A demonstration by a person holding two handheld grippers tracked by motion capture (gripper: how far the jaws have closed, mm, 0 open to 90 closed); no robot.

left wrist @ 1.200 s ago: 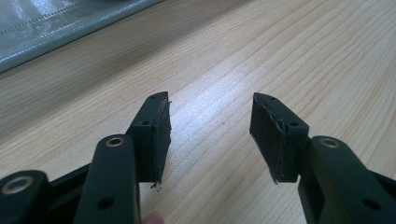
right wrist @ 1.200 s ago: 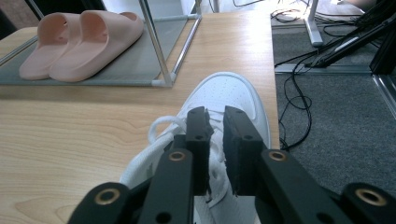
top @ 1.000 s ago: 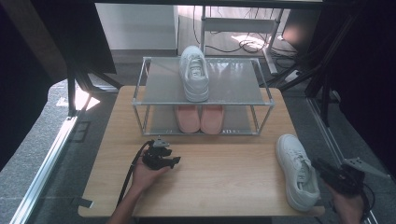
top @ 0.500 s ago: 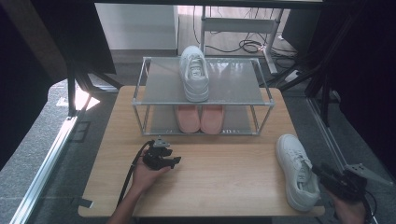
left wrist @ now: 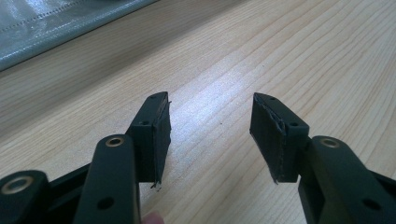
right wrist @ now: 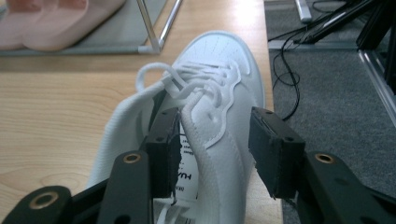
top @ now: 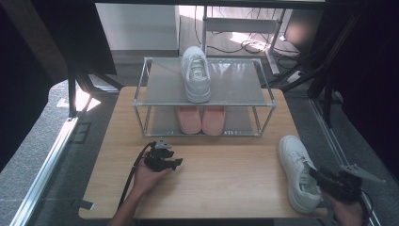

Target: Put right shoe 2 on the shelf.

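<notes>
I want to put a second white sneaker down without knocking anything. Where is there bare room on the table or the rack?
Widest bare patch: the table between the left claw and the white sneaker at the right edge. The rack has free top shelf either side of its white sneaker. The lower shelf's middle is crowded by the pink shoes.

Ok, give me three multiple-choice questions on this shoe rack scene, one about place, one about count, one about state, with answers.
1. Where is the white sneaker that is on the rack?
A top shelf
B lower shelf
C floor

2. How many pink shoes sit on the lower shelf?
A one
B two
C four

3. How does the right gripper stand at the sneaker on the table?
A jaws open astride its side wall
B clamped shut on its toe
C far from it

Answers: 1 A, it lies on the upper mesh. 2 B, a pair side by side. 3 A, a gap shows beside the right pad.
</notes>
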